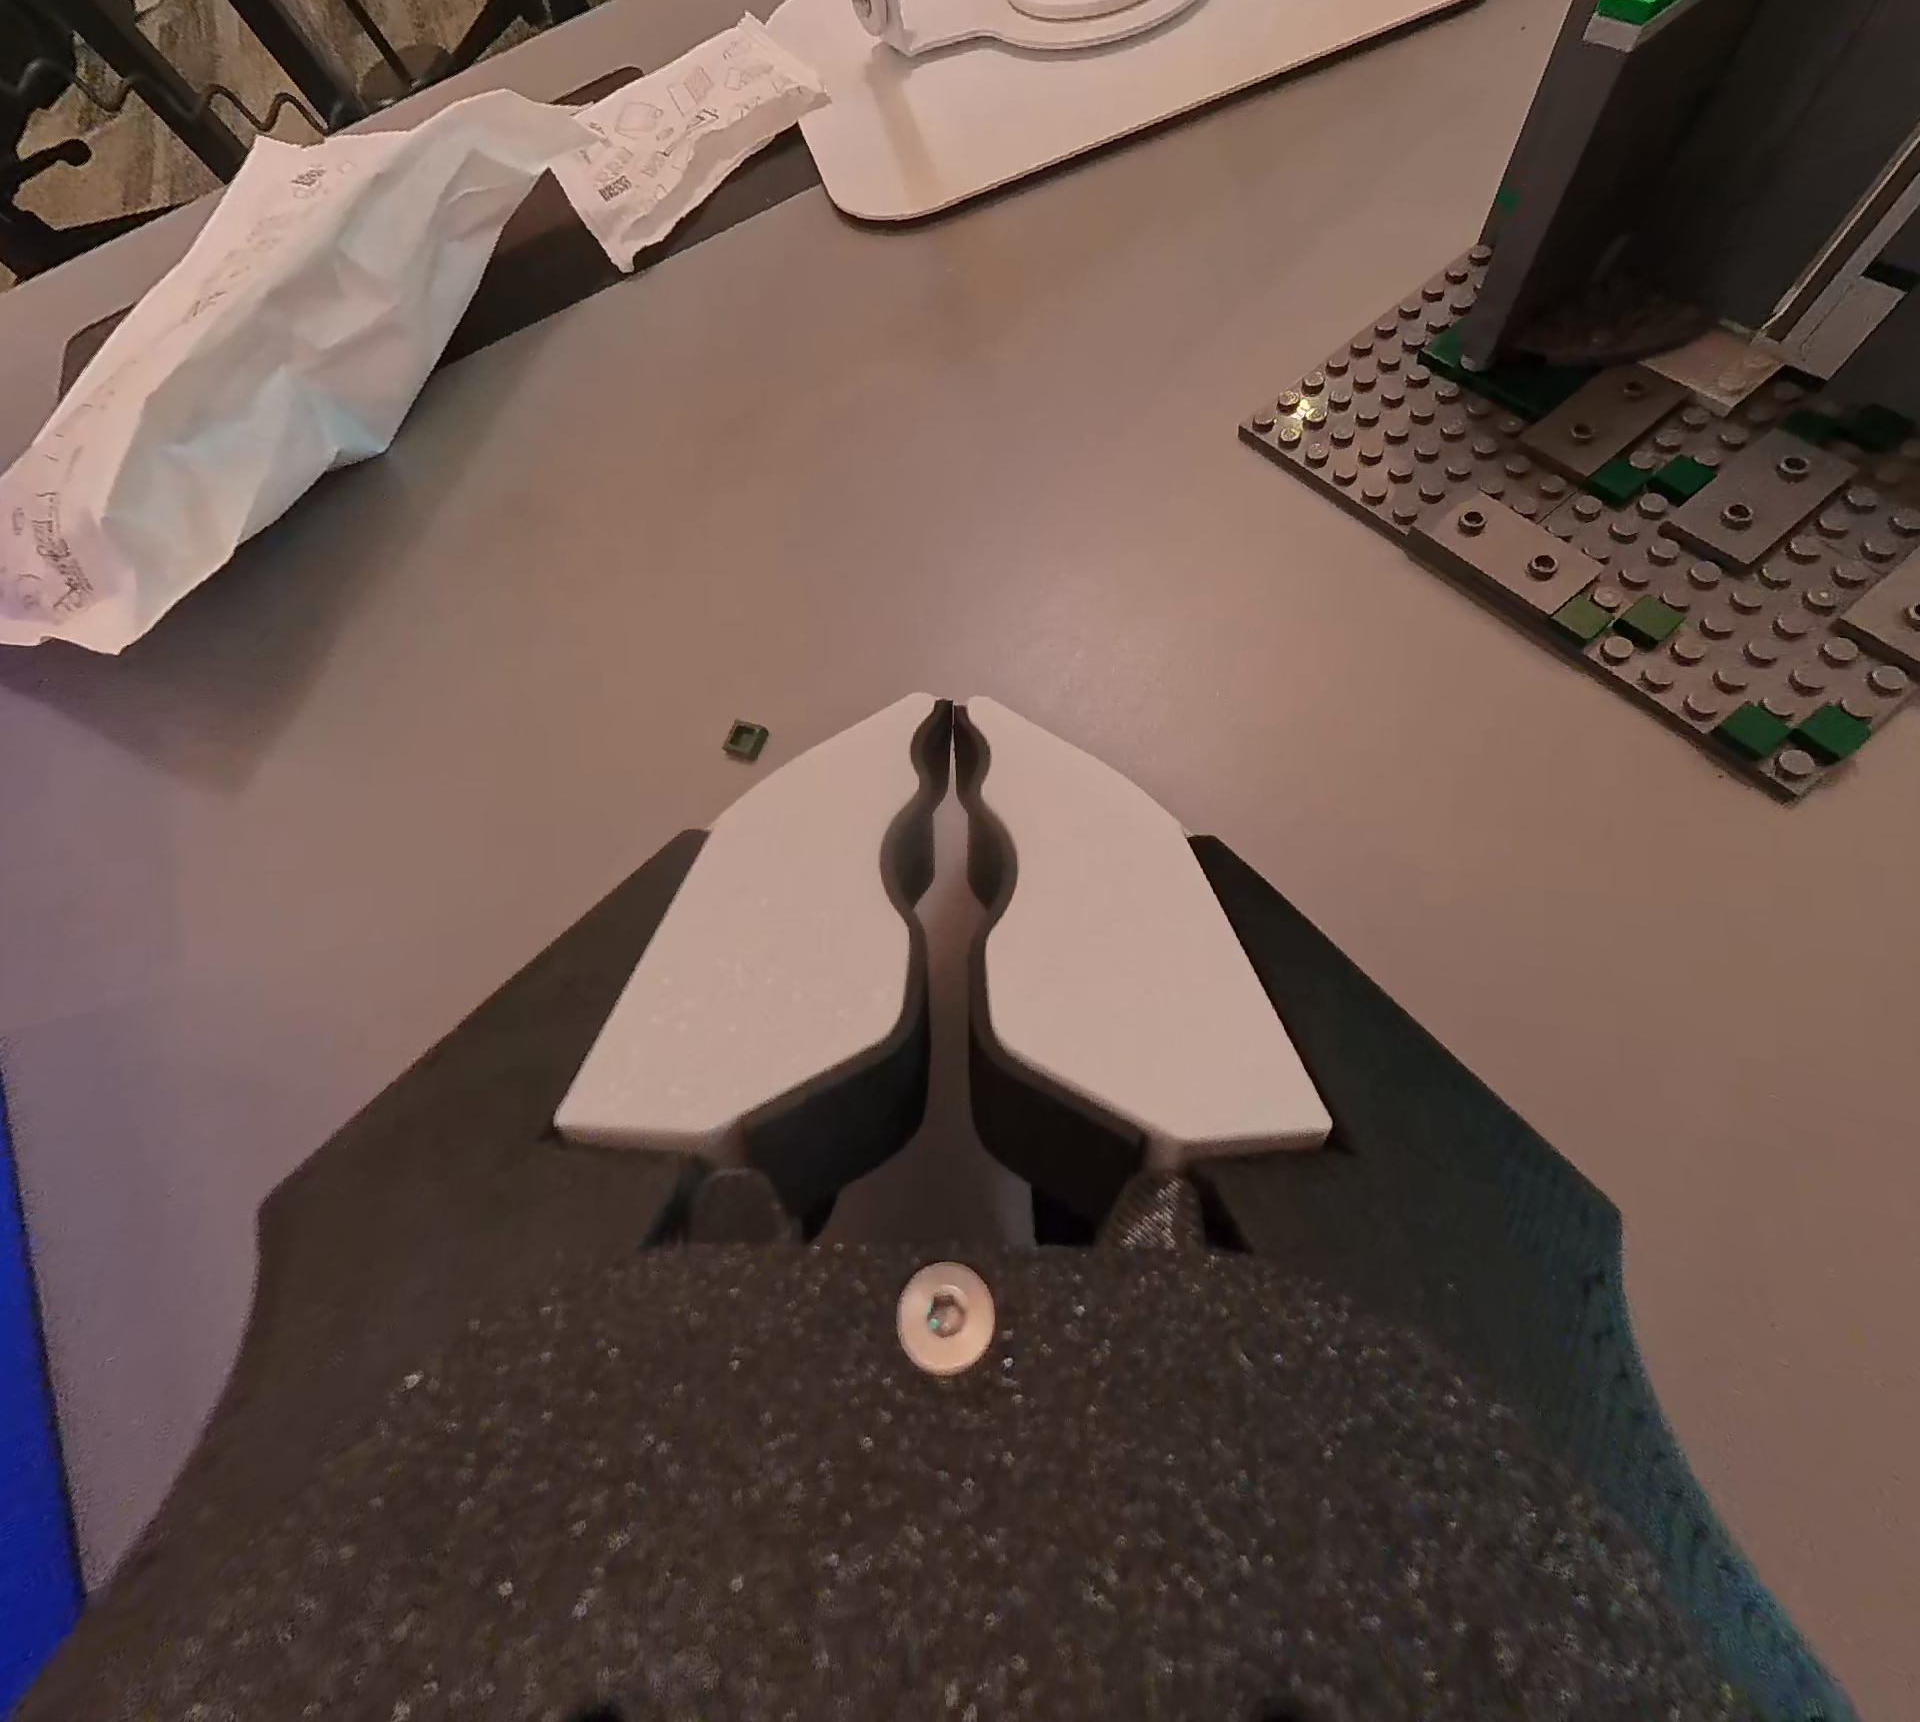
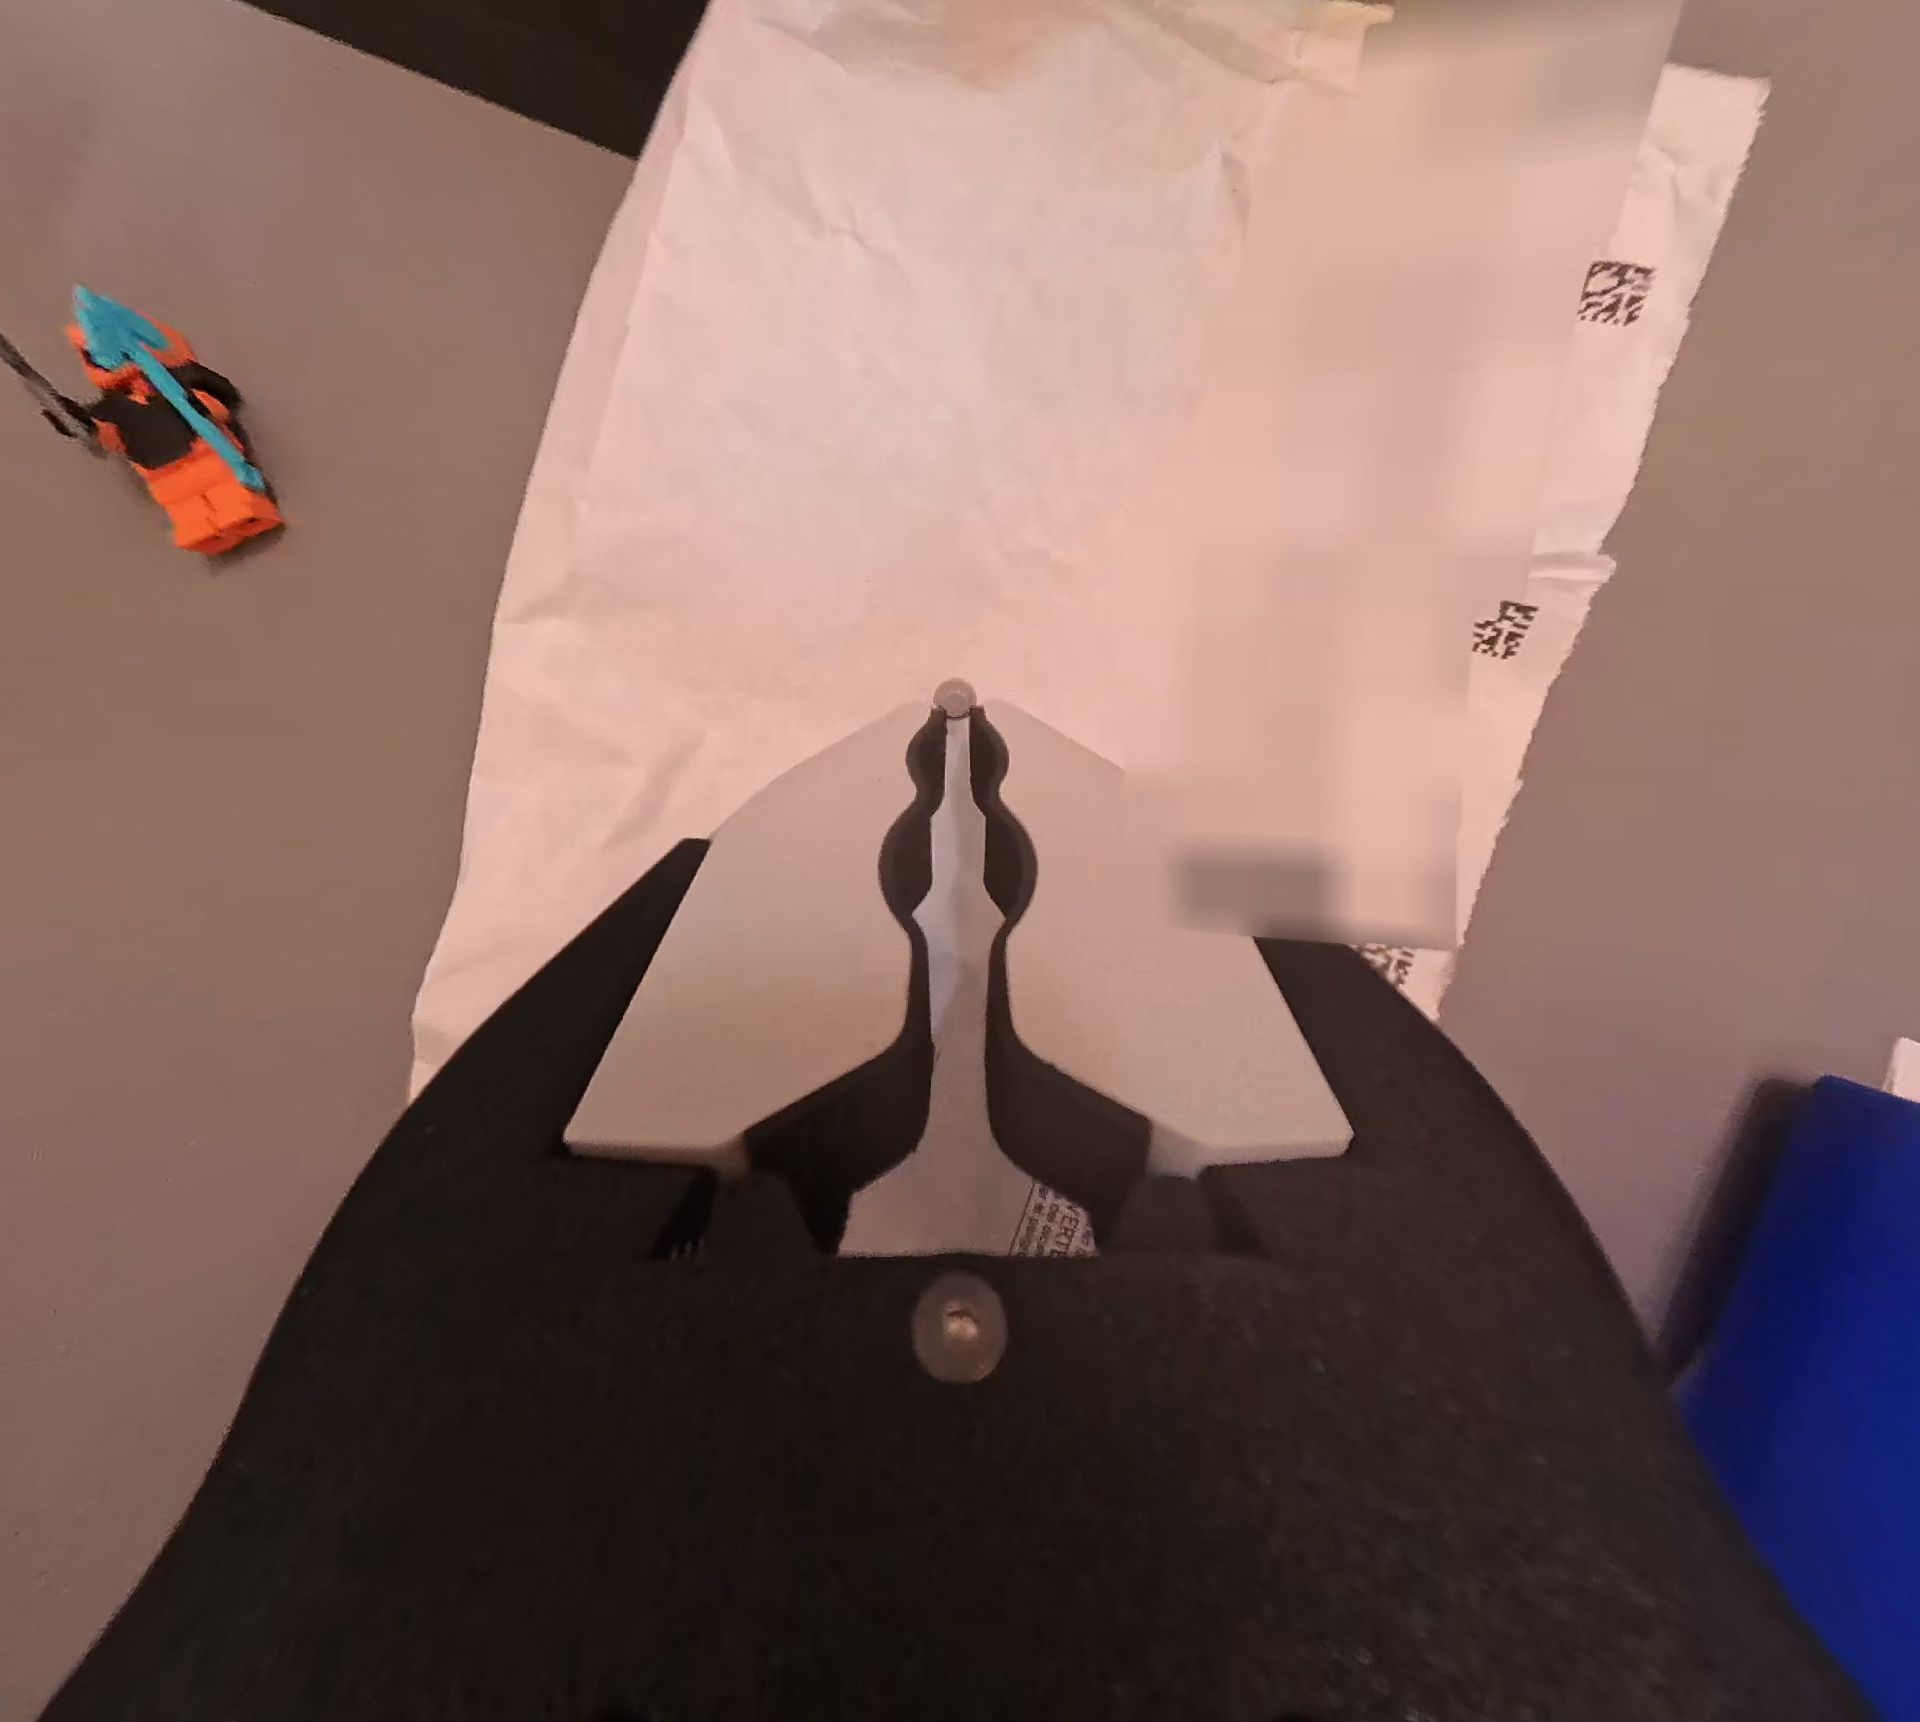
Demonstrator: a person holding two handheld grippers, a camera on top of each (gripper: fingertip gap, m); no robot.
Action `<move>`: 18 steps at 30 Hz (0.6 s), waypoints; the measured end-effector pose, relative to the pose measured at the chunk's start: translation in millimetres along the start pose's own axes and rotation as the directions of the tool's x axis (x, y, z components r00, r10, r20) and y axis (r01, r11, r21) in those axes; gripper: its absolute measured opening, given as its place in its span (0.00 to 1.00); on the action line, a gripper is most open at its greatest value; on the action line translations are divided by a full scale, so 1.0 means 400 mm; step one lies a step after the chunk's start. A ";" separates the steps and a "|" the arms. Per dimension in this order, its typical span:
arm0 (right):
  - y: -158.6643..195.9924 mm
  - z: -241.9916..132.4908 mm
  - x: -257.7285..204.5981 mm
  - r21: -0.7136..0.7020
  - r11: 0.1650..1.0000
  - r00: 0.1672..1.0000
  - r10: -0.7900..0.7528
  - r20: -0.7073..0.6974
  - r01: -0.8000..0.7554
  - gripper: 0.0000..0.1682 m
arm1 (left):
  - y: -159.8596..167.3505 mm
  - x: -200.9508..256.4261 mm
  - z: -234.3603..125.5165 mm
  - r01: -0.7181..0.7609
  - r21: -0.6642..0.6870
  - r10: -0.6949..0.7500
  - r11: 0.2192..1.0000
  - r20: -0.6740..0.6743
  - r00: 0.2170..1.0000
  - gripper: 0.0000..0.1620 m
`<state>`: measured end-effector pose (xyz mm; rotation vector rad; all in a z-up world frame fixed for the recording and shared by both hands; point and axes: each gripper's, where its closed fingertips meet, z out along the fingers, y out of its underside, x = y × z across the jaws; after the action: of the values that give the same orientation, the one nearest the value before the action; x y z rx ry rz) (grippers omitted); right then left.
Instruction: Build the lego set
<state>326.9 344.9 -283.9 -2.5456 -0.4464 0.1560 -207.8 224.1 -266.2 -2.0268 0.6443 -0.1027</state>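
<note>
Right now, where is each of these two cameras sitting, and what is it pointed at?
Left wrist view: rides on the left gripper, shut and empty, looking forward over the grey table toward the lego build.
Right wrist view: rides on the right gripper, which pinches a small grey round piece above a white paper bag.
Shared: only the grey table.

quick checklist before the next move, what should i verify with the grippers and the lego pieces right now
1. Right gripper has a piece: ok, a small round grey piece is pinched at its tips.
2. Grip is secure: cannot tell, only the piece's edge shows.
3. Left gripper is free: ok, jaws closed with nothing between them.
4. Loose small green piece located: ok, on the table just left of the left gripper's tips.
5. Grey baseplate with the dark tower is in reach: ok, ahead to the right of the left gripper.
6. Target stud for the round piece: cannot tell.
</note>
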 end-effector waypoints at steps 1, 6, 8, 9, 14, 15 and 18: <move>-0.008 -0.007 -0.001 0.010 1.000 1.000 0.002 0.004 -0.002 0.02 | -0.001 0.000 0.000 0.000 0.001 0.000 1.000 -0.001 1.000 0.00; -0.049 -0.035 -0.015 0.047 0.999 1.000 -0.021 0.007 0.021 0.00 | -0.002 0.002 0.000 -0.002 0.003 0.002 1.000 -0.005 1.000 0.00; -0.059 -0.036 -0.021 0.047 0.998 0.999 -0.032 0.004 0.032 0.00 | -0.003 0.002 -0.002 -0.002 0.005 0.002 1.000 -0.005 1.000 0.00; -0.062 -0.035 -0.022 0.047 0.998 0.999 -0.037 0.001 0.037 0.00 | -0.004 0.001 -0.003 -0.002 0.007 0.002 1.000 -0.005 1.000 0.00; -0.080 -0.019 0.016 0.050 0.998 0.996 -0.041 -0.075 0.045 0.05 | -0.004 -0.001 -0.004 0.001 0.009 -0.001 1.000 -0.004 1.000 0.00; -0.082 -0.016 0.036 0.048 0.998 0.994 -0.033 -0.101 0.038 0.06 | -0.002 -0.001 -0.004 0.000 0.007 0.000 1.000 -0.005 1.000 0.00; -0.083 -0.013 0.098 0.053 0.999 0.990 0.021 -0.141 -0.014 0.09 | 0.000 -0.001 -0.005 -0.003 0.005 0.003 1.000 -0.004 1.000 0.00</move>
<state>355.4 382.2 -262.4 -2.4901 -0.3602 -0.0071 -208.8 222.8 -265.4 -2.0213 0.6490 -0.1063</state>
